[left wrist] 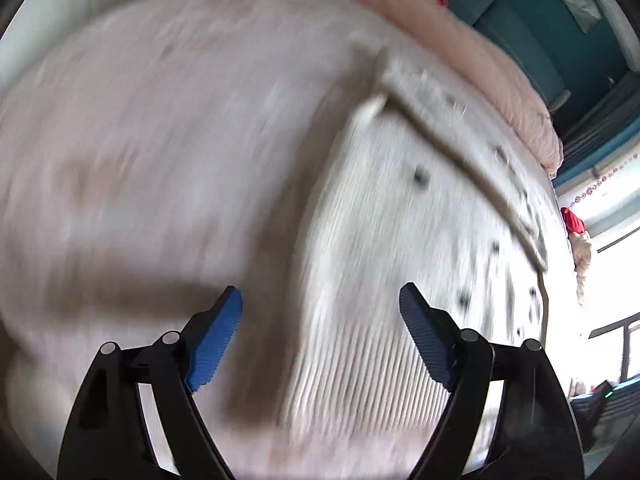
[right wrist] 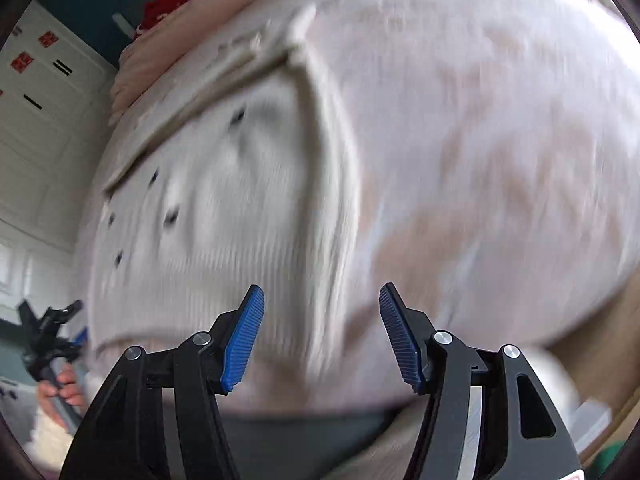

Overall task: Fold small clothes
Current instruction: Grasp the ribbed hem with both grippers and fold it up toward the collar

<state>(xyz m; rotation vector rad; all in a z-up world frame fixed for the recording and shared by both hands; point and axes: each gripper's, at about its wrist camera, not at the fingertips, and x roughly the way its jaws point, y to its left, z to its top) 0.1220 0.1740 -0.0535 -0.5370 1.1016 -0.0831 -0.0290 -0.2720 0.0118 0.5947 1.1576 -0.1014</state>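
Left claw (left wrist: 320,336) and right claw (right wrist: 322,336): both spread wide, nothing gripped. White ribbed knit garment with dark spots (left wrist: 400,248) flat on pale pink bed cover (left wrist: 160,140), directly beneath both claws.

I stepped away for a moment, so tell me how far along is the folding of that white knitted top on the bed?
Done: the white knitted top lies on the pink bedspread, with what looks like one straight folded edge. In hand: nothing; the left gripper and right gripper are both open and empty above it. Left: any further folds; blur hides whether it is finished.
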